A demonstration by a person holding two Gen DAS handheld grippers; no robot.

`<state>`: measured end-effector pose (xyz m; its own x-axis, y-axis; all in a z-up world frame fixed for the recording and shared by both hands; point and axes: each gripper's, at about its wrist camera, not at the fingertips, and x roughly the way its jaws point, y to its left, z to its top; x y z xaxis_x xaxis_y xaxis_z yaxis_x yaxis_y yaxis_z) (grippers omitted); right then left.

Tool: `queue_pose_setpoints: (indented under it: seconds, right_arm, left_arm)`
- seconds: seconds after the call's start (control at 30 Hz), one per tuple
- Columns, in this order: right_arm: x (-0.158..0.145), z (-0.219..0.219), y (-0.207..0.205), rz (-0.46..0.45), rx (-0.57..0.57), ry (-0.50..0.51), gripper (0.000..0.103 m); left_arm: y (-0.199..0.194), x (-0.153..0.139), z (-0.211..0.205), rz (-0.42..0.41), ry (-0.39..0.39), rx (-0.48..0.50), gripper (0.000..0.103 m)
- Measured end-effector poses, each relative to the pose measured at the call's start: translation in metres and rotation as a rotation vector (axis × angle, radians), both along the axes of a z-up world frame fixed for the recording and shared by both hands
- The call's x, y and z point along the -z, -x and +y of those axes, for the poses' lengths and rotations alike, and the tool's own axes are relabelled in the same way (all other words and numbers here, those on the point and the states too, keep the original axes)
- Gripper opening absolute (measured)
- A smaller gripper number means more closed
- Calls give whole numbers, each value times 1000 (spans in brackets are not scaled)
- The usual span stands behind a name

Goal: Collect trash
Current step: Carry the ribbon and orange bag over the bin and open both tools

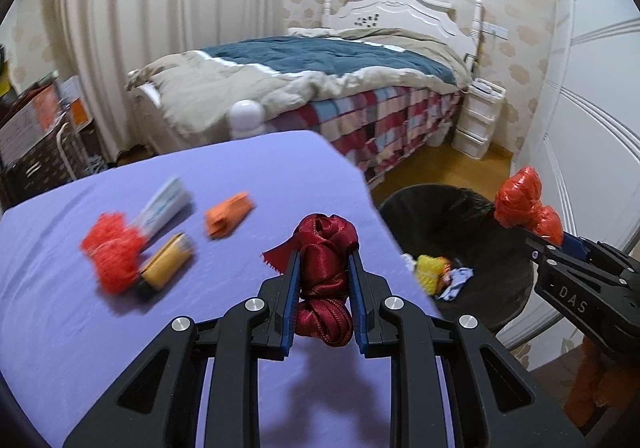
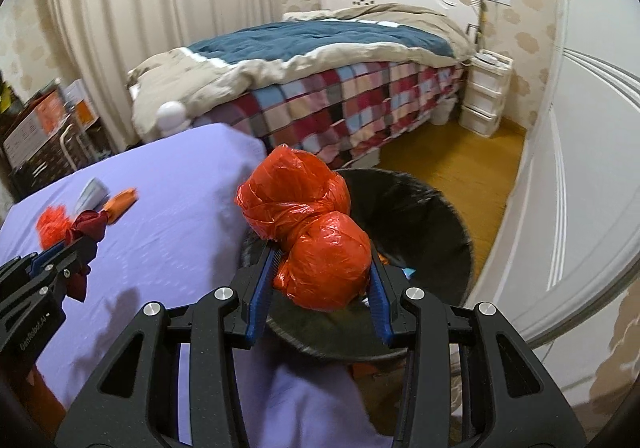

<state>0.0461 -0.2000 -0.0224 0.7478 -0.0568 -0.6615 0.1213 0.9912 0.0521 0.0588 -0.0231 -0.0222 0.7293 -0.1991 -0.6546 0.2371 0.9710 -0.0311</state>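
Left gripper [image 1: 325, 268] clamped on dark red ribbon bundle [image 1: 325, 276] above purple table [image 1: 120, 328], right gripper [image 2: 322, 280] squeezing knotted orange plastic bag [image 2: 308, 228] over black bin [image 2: 432, 220]

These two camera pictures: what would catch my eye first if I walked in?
Probably the knotted orange plastic bag clamped in the right tool, just above the black trash bin. Next, the dark red ribbon bundle gripped by the left tool over the purple tablecloth, where more bright scraps lie.
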Motion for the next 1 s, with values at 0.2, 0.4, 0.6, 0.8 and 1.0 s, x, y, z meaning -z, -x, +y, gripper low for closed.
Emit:
queue_pose_setpoints:
  seconds: [0.2,0.4,0.6,0.8,1.0]
  right_arm:
    - [6,-25,-19,12,44,0,40]
    - [15,-40,-34,33,68,-9,40]
    - [25,-52,-47,54,93,-26,41]
    - [31,-63,-56,67,110,-36,41]
    - [37,-71,-59,72,131,-55,53]
  left_arm:
    - [-20,6,-36,-1,-28,49,23]
    - [-40,15,-62,4,-57,76,23]
    - [-57,21,-84,17,-76,94,23]
    - [-66,28,-98,31,-90,113,23]
    - [-70,32,-103,50,-99,112,51]
